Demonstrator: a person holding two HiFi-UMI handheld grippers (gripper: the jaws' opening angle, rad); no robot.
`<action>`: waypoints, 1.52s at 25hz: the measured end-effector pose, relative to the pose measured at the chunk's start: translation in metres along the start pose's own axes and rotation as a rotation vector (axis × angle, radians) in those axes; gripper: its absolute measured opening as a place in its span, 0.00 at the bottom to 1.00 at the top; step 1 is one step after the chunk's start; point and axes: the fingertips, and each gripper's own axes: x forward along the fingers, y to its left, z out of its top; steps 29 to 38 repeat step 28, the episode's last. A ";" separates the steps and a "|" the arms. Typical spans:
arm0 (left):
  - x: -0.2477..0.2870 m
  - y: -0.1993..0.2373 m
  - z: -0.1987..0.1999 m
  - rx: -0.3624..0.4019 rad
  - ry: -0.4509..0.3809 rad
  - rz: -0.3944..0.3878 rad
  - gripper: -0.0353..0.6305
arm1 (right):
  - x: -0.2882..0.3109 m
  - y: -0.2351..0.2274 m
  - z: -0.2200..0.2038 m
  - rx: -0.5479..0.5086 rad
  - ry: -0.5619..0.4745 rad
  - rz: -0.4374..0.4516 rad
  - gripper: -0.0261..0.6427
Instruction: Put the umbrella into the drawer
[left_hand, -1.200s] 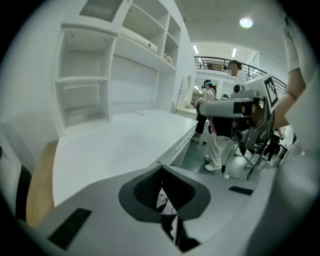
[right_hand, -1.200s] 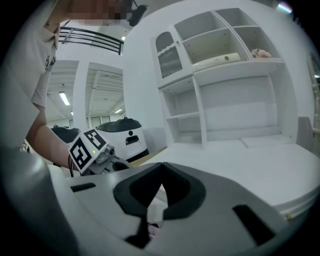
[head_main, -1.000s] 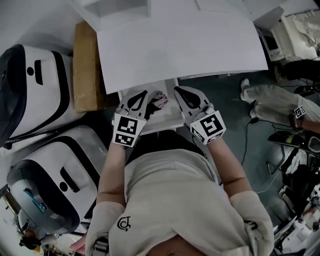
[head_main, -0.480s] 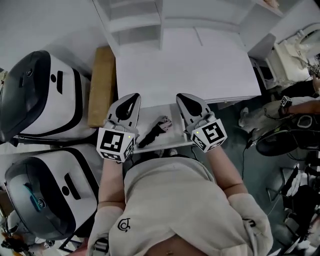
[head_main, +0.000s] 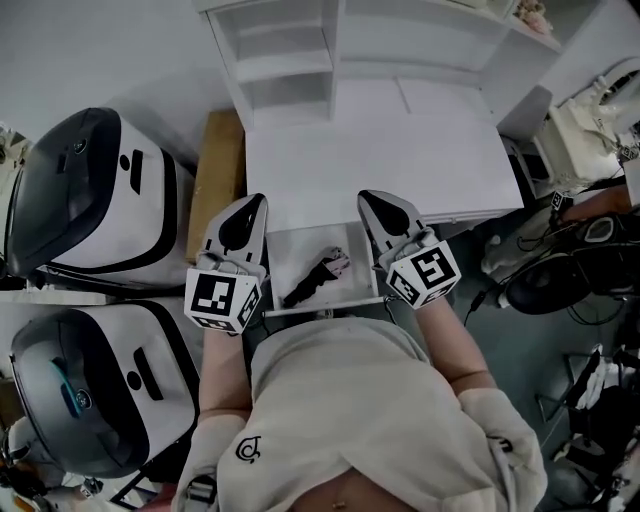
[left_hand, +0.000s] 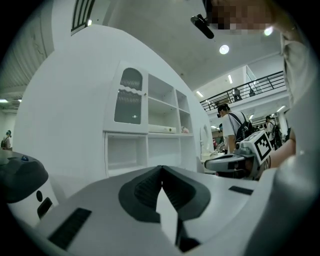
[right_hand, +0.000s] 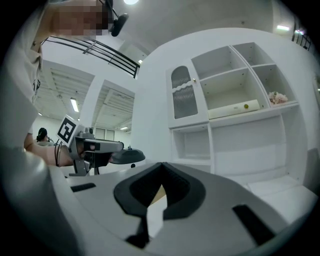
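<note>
One drawer (head_main: 300, 245) stands pulled out from under the front edge of the white desk (head_main: 380, 150). The folded dark umbrella (head_main: 315, 278) lies in it at a slant, its pinkish end toward the right rear and its dark end near the front rim. It is the only thing I can see in the drawer.

At the back of the desk is a white shelf unit (head_main: 290, 50). In the right gripper view, one of its upper compartments holds a pale flat bar (right_hand: 234, 108), and the compartment to the right holds a small pinkish clump (right_hand: 276, 97). The lower compartments look bare. A cardboard box (head_main: 218, 180) stands against the desk's left side.

Both grippers are held out level in front of the person, one on either side of the drawer and above it, neither touching the umbrella. The left gripper (head_main: 255, 200) points toward the desk with its marker cube (head_main: 222, 300) nearest the body. Its own view shows the dark pads (left_hand: 145, 187) pressed together with nothing between them. The right gripper (head_main: 370, 197) mirrors it, with its cube (head_main: 424, 275) at the rear. Its pads (right_hand: 177, 192) also meet at the tip and hold nothing. Each gripper shows in the other's view, level beside it.
</note>
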 end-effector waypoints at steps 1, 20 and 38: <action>0.000 0.000 -0.002 -0.002 0.003 0.002 0.07 | 0.000 0.002 -0.001 -0.003 0.003 0.006 0.05; -0.004 0.001 -0.016 0.031 0.057 0.014 0.07 | 0.009 0.017 0.004 -0.027 -0.013 0.058 0.05; 0.004 0.000 -0.015 0.017 0.039 0.002 0.07 | 0.015 0.011 0.000 -0.038 -0.008 0.068 0.05</action>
